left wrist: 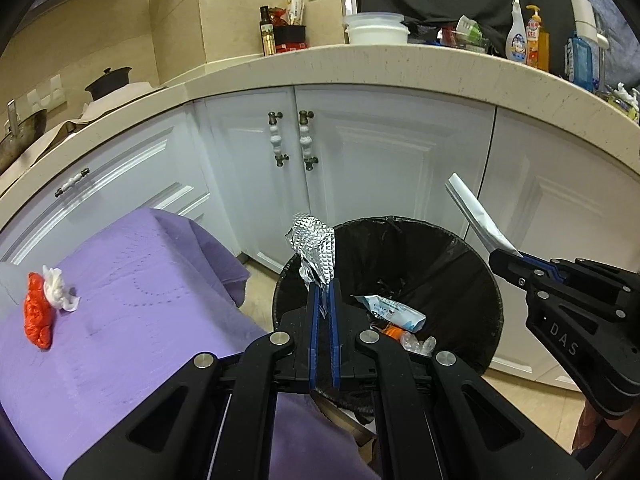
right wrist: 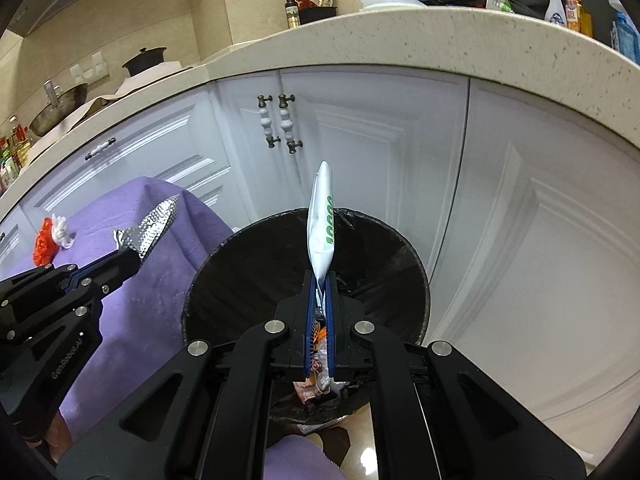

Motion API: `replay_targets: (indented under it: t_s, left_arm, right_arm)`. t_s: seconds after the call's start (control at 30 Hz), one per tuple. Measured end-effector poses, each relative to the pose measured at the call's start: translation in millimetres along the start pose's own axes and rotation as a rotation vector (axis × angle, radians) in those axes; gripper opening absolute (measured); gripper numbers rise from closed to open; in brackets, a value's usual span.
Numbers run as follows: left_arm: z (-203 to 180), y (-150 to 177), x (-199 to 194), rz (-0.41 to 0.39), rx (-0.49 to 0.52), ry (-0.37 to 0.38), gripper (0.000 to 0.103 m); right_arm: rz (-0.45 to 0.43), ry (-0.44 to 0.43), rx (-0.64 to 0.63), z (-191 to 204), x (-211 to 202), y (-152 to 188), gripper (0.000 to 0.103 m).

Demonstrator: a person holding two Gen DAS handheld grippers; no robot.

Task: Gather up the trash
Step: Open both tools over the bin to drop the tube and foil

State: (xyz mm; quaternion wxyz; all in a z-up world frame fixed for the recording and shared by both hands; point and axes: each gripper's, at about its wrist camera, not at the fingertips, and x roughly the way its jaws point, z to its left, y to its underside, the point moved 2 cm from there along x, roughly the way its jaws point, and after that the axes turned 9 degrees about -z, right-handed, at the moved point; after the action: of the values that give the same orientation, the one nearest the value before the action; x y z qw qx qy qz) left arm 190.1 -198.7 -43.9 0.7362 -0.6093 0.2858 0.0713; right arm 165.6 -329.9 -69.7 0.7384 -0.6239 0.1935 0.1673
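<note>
**Both grippers loaded, poised at the bin**

Left gripper (left wrist: 324, 286) clenched on a crumpled foil wrapper (left wrist: 314, 250), which stands up out of the fingertips. It sits at the near-left rim of the black-lined trash bin (left wrist: 472, 276), not clearly over the opening. Right gripper (right wrist: 320, 280) clenched on a white packet with green print (right wrist: 321, 220), held above the bin mouth.

Bin already holds a blue-and-white wrapper (left wrist: 390, 312) and some clear and orange scraps. On the purple cloth (left wrist: 132, 288) to the left: a red crumpled bag (left wrist: 38, 316) touching a white tissue wad (left wrist: 58, 288), both uncollected.

Risks:
- Foil released from here may catch the rim and drop to the floor or onto the cloth edge; it needs carrying further over the opening.
- Packet is light and flat, could flutter sideways on release.
- Foil may snag on the pads; hard to tell how deep it is pinched.
</note>
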Motion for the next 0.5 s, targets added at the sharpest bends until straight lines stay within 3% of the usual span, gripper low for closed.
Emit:
replay_targets:
  t_s: [0.2, 0.27, 0.33, 0.5]
  left_arm:
    - [-8.7, -2.5, 19.0, 0.007, 0.016, 0.005, 0.006]
    - [-8.9, -1.6, 27.9, 0.04, 0.013, 0.014, 0.013]
    - [-3.4, -2.0, 30.9, 0.056, -0.024, 0.017, 0.038]
    - [8.9, -1.4, 26.6, 0.047, -0.071, 0.005, 0.046]
  right_arm:
    - [-0.008, 0.012, 0.009, -5.2, 15.2, 1.2, 0.007]
    - [-0.01, 0.019, 0.021, -8.8, 21.3, 3.2, 0.024]
    - [-0.002, 0.029, 0.036, -12.6, 25.9, 6.6, 0.027]
    - [0.009, 0.033, 0.039, -13.4, 27.2, 10.6, 0.027]
